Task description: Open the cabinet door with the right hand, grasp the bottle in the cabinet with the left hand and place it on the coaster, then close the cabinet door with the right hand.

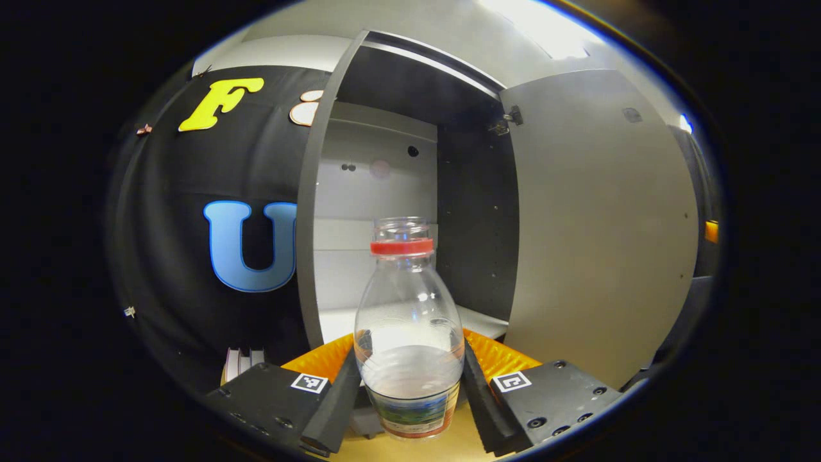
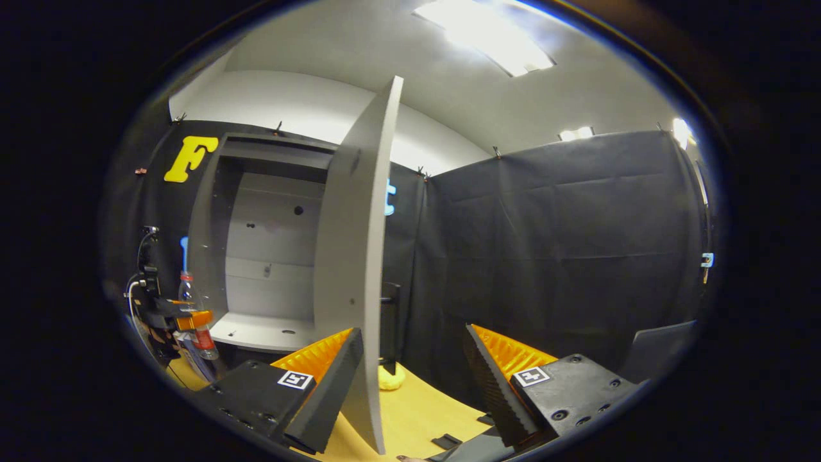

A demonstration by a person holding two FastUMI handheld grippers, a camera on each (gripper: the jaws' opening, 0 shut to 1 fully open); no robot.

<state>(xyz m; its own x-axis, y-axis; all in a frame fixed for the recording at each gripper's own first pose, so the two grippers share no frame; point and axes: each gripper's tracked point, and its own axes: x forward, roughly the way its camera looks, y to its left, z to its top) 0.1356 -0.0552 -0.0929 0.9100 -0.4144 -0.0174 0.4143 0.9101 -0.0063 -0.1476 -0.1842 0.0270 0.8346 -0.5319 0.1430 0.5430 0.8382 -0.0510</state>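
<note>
Left gripper [image 1: 410, 385] is clamping the bottle [image 1: 410, 340] upright at lower centre, both fingers pressing its sides, outside the open cabinet [image 1: 378, 192]. Right gripper [image 2: 414, 378] is sitting wide, the door [image 2: 356, 269] edge just inside its left finger; the bottle is showing at far left.

Cloth-walled [image 2: 545, 244] recording booth (test cabinet [image 1: 378, 192])

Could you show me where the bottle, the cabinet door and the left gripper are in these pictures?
bottle [image 1: 410, 321]: left gripper view, on its clear body above the label.
cabinet door [image 2: 349, 256]: right gripper view, on its flat face, swung open.
left gripper [image 1: 410, 401]: left gripper view, midway between its fingertips, at the bottle's base.
</note>
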